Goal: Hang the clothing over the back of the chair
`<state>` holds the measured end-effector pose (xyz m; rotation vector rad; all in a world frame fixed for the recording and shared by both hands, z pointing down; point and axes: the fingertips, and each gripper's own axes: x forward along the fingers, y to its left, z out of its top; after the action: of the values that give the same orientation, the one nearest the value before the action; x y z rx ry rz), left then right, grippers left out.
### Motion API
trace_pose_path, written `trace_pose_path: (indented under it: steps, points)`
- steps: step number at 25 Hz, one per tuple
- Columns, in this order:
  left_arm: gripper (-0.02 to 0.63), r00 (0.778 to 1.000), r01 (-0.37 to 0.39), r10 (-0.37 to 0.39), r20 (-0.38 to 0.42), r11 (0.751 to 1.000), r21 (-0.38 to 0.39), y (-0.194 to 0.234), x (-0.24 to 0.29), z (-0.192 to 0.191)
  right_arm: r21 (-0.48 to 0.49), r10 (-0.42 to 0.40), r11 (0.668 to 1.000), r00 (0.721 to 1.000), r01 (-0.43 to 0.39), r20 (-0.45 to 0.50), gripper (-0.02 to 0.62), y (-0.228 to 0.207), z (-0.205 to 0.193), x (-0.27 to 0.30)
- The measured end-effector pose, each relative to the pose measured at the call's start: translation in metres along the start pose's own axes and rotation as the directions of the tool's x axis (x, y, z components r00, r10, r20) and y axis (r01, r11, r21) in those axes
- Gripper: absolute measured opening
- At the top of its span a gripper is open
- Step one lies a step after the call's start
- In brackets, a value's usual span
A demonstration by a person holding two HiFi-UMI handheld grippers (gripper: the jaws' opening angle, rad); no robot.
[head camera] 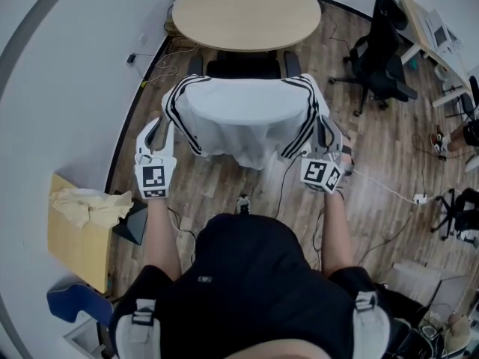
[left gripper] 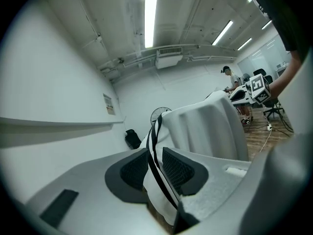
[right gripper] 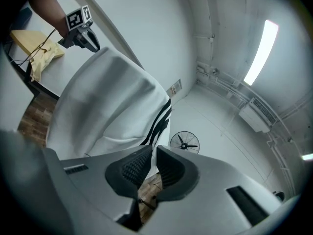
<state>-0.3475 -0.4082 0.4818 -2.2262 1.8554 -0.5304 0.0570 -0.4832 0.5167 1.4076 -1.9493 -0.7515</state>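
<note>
In mid-frame the white shirt [head camera: 243,118] hangs spread just below the chair [head camera: 243,64]. The left gripper [head camera: 159,134] and right gripper [head camera: 327,137] are each clamped on a striped edge. Those are probably good holds (it looks soft, light and prone to sagging).

In the middle of the head view, the clothing [head camera: 243,118] is showing white, with black stripes running down both side edges. Above it, the chair [head camera: 243,67] is showing black. The left gripper [head camera: 160,129] and right gripper [head camera: 324,133] are showing pale grey, each bearing a black-and-white square marker. At lower left, a yellow cloth [head camera: 88,204] is lying on a tan box [head camera: 71,249]. The floor [head camera: 389,155] is showing brown wood planks.
</note>
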Motion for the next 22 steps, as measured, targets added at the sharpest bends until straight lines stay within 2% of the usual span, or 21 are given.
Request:
trace_pose_path:
  steps: [12, 16, 22]
  points:
    - [0.074, 0.999, 0.0, 0.0, -0.037, 1.0, -0.014, -0.053, -0.046, 0.0, -0.01, 0.069, 0.998, 0.997, -0.068, 0.044, 0.034, 0.009, -0.007, -0.046]
    - [0.036, 0.999, -0.01, 0.01, -0.034, 1.0, -0.013, -0.068, -0.063, 0.006, -0.002, 0.09, 0.996, 0.996, -0.09, 0.029, 0.025, 0.011, -0.024, -0.066]
    - [0.017, 1.0, -0.012, 0.012, -0.028, 1.0, -0.016, -0.097, -0.087, 0.014, 0.023, 0.126, 0.992, 0.992, -0.126, -0.011, 0.001, 0.018, -0.054, -0.105]
